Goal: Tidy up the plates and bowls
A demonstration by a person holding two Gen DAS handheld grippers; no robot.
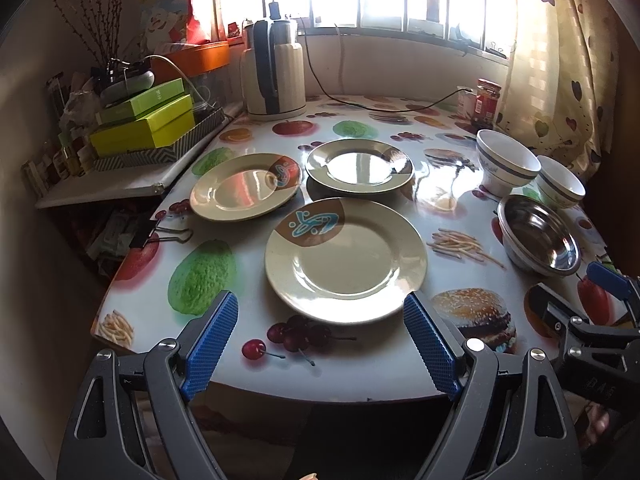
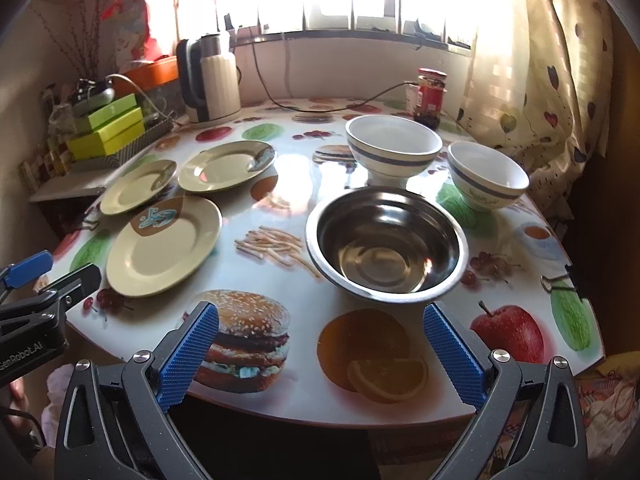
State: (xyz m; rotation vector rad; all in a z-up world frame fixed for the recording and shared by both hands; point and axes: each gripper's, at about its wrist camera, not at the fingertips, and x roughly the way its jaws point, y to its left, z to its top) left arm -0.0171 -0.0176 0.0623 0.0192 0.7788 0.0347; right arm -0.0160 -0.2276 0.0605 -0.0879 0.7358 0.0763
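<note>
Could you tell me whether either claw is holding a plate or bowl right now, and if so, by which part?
Nothing is held. The left claw and the right claw are both open and empty at the table's near edge.

Three plates (image 1: 346,258) lie on the counter's (image 1: 360,372) left half; right of them a steel bowl (image 2: 386,244) sits before two ceramic bowls (image 2: 394,150); kettle (image 1: 274,68) behind.
</note>
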